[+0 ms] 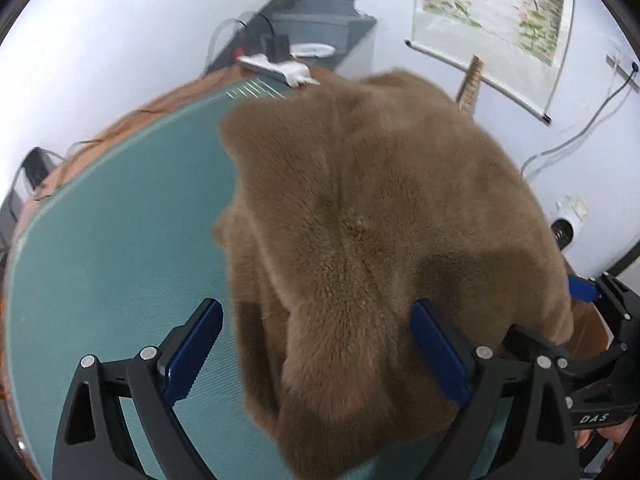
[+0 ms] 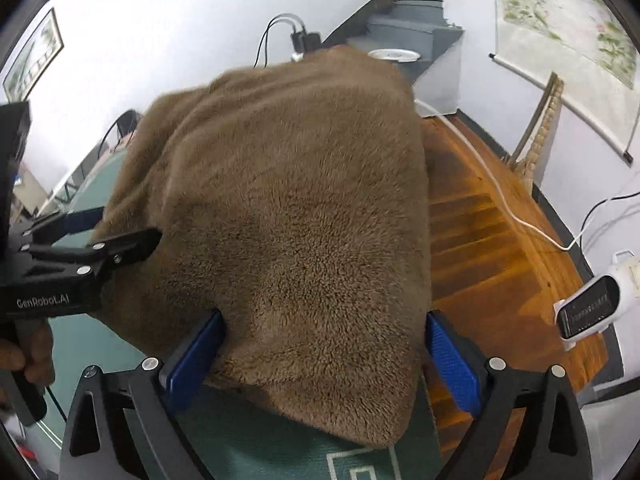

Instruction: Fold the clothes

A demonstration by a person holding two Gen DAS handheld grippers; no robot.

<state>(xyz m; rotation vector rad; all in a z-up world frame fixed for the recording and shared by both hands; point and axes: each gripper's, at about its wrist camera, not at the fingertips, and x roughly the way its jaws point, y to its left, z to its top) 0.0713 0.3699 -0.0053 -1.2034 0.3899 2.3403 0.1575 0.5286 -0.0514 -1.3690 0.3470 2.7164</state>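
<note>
A brown fleece garment (image 1: 360,220) lies bunched on the green mat (image 1: 100,260). My left gripper (image 1: 316,306) stands open at the garment's near left edge. Its left pad hangs over bare mat and its right pad rests on the pile. At the far right edge of this view, the right gripper's fingers (image 1: 582,289) reach the garment's side. In the right wrist view the same garment (image 2: 288,220) fills the gap of my right gripper (image 2: 325,316), which is wide open with the fabric edge between its pads. The left gripper's fingers (image 2: 132,242) touch the garment from the left.
The wooden table (image 2: 480,260) shows bare to the right of the mat, crossed by a white cable (image 2: 500,200). A white device (image 2: 588,312) sits at its right edge. Chargers and a power strip (image 1: 276,64) crowd the far edge. A hand (image 2: 28,356) holds the left gripper's handle.
</note>
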